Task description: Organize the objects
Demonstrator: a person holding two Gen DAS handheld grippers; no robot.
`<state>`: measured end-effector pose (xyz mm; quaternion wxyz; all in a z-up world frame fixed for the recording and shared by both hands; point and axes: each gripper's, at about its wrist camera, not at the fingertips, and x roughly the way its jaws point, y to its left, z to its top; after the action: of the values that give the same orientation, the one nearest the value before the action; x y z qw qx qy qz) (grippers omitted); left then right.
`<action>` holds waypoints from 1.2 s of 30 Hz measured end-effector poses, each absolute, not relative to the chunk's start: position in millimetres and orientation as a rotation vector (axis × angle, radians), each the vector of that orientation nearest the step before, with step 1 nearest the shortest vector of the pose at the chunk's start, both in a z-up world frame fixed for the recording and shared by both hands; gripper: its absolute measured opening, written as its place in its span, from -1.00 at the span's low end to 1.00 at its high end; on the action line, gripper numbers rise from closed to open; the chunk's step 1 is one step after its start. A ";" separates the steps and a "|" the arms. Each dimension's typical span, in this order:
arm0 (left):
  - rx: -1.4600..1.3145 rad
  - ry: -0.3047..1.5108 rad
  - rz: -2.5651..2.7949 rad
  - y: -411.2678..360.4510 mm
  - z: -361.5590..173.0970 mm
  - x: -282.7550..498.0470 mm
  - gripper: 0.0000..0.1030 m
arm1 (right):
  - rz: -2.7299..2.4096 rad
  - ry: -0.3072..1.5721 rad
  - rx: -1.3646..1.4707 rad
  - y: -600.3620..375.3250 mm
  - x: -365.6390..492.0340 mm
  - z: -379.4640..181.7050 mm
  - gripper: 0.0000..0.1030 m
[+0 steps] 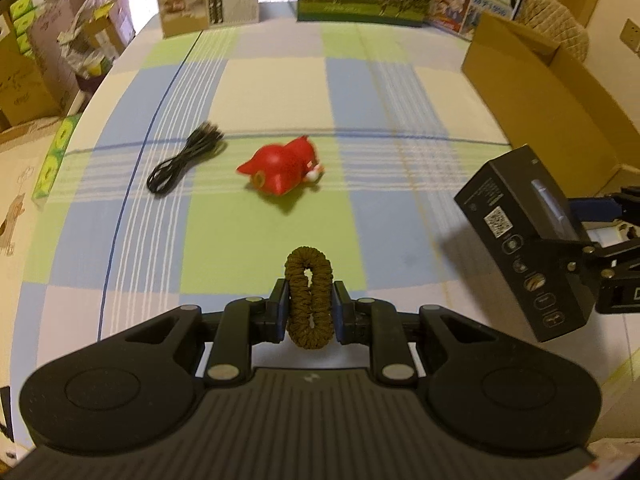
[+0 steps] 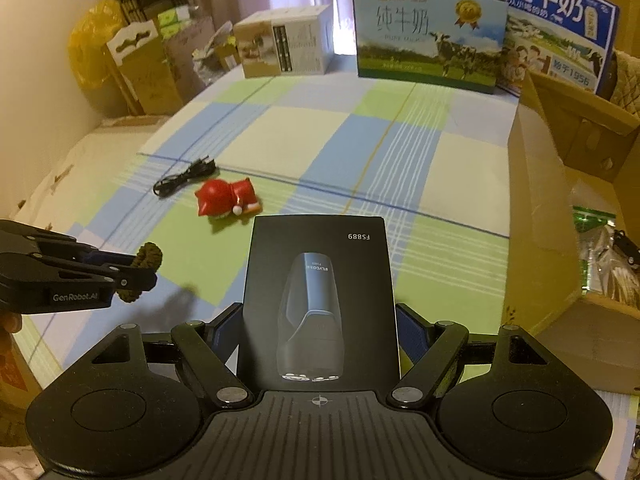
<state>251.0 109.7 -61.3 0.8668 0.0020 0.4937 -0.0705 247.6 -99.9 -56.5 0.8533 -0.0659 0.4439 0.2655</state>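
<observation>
— Two grippers, both loaded. What have you got at the left of your left wrist view?

— Your black cable [image 1: 182,164] lies coiled on the checked cloth [image 1: 280,80], left of centre, with the red toy [image 1: 282,170] on its side just to its right, apart from it.

— And your left gripper [image 1: 309,306]?

— At lower centre, its jaws are closed nearly together on the brown braided ring [image 1: 309,296], which stands upright between the pads, held clear above the cloth.

— Further right?

— Your right gripper [image 2: 320,334] has its jaws spread wide and clamped on the sides of the black shaver box [image 2: 318,300], printed face up in the right wrist view. In the left wrist view that box sits tilted at the right edge.

— And the cardboard box [image 2: 536,208]?

— Open, at the far right of the frame, beside the cloth; milk cartons [image 2: 428,36] stand along the top.
</observation>
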 end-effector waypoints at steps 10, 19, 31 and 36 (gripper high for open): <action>0.015 0.962 -0.212 80.9 -30.9 248.1 -0.64 | 0.555 0.887 -0.095 -120.8 238.9 -33.5 0.47; 0.033 0.900 -0.283 44.9 -8.0 251.9 -0.64 | 0.536 0.835 -0.055 -148.7 235.7 -12.4 0.47; 0.068 0.820 -0.367 -12.4 17.7 267.7 -0.64 | 0.477 0.750 -0.010 -203.4 240.4 17.0 0.47; 0.088 0.790 -0.409 -40.0 25.3 275.7 -0.64 | 0.427 0.719 0.015 -234.3 246.6 28.6 0.47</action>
<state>275.7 -40.0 25.3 0.9018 0.0423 0.3819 -0.1978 246.6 -234.3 28.6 0.9137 0.0074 0.3493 0.2075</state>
